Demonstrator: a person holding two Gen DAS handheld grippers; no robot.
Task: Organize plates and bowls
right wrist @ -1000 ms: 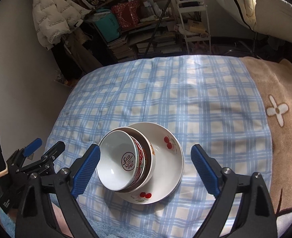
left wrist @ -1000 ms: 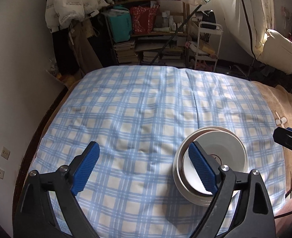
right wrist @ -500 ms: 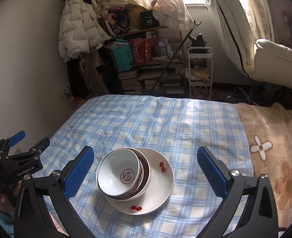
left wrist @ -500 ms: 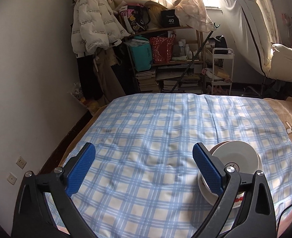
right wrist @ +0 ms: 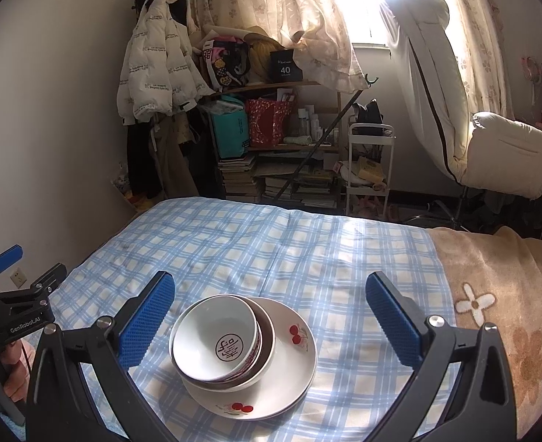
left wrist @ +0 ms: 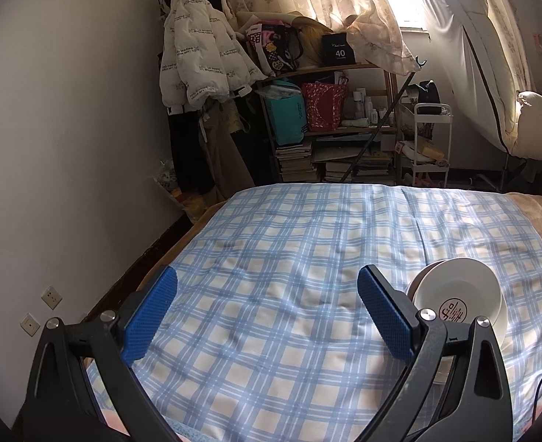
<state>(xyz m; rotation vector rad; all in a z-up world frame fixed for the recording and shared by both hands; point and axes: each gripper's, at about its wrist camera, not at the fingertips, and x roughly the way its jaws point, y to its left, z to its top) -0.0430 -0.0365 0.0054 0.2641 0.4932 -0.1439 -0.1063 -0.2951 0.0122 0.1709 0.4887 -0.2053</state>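
Both my tongs have risen and pulled back since a second ago, so the room fills more of each view and the stack sits lower and smaller. My left tongs (left wrist: 267,316) hang spread wide over bare cloth (left wrist: 289,258), holding nothing; the stack lies at their 3 o'clock. My right tongs (right wrist: 271,316) gape just as wide and empty, with the stack between and beyond the pads, toward 6 o'clock in that view. I count two bowls, the white inner bowl (right wrist: 215,339) nested in a dark-rimmed bowl (right wrist: 265,335), and one plate (right wrist: 293,364) under them. The bowls sit off-centre toward the plate's 9 o'clock and tilt a little. I judge the stacking done; best to withdraw straight, without brushing the rims.
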